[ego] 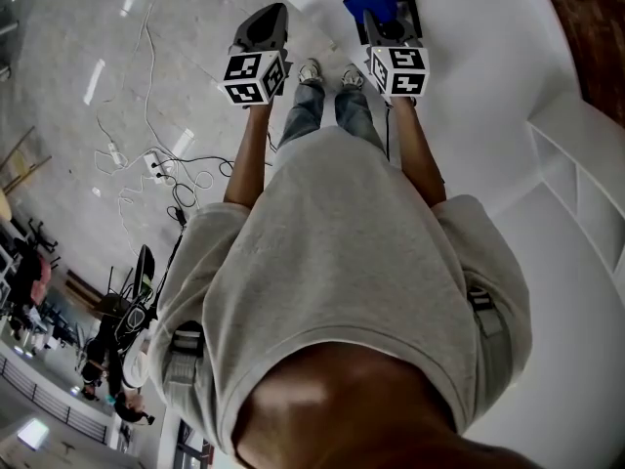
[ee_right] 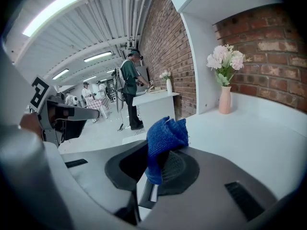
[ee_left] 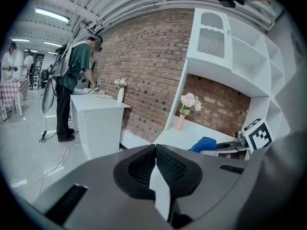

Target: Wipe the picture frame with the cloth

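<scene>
- My left fingers (ee_left: pixel 140 167) are pressed together, nothing between them.
- My left gripper (ego: pixel 270 16) hangs over the floor (ego: pixel 176 66), just off the corner of the table (ego: pixel 488 76).
- My right fingers (ee_right: pixel 176 169) are clamped on the blue cloth (ee_right: pixel 165 134). It is bunched up and sticks out past the tips.
- My right gripper (ego: pixel 381 18) is over the table, with the cloth at its front end.
- The dark frame (ego: pixel 410 8) lies flat on the table right under that gripper. I cannot tell whether the cloth touches it.
- Further right, a pink vase (ee_right: pixel 224 100) of pale flowers stands upright on the table against the brick wall (ee_right: pixel 268 51), well apart from the cloth.
</scene>
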Tool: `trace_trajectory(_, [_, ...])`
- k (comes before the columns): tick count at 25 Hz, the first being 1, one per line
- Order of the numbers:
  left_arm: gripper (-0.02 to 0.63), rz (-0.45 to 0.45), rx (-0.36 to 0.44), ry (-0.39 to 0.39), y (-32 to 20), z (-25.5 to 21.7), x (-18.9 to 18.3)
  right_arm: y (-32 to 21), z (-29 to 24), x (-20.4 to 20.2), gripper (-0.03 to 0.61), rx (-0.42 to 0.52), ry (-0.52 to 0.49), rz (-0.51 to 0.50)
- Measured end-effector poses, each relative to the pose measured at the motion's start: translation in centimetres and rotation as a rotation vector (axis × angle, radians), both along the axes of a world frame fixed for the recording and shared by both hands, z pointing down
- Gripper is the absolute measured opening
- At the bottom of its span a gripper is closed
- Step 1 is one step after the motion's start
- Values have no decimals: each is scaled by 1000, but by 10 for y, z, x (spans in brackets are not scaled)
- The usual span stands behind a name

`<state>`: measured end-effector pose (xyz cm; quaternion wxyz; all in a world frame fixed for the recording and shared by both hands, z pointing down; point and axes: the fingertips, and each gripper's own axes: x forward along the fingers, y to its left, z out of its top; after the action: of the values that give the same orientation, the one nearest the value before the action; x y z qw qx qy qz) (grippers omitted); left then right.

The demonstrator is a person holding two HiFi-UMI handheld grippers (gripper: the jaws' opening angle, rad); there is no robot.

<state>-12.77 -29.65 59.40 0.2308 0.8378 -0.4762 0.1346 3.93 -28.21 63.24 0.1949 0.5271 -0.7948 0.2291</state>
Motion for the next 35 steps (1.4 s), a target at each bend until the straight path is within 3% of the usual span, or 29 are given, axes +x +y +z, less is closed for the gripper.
trace_trajectory(10, [17, 6, -1, -11, -5, 0, 5, -12, 21, 17, 55, -32, 16, 26])
trace_trajectory(35, [17, 51, 6, -8, -12, -4, 51, -27, 22, 136, 55, -37, 82, 213])
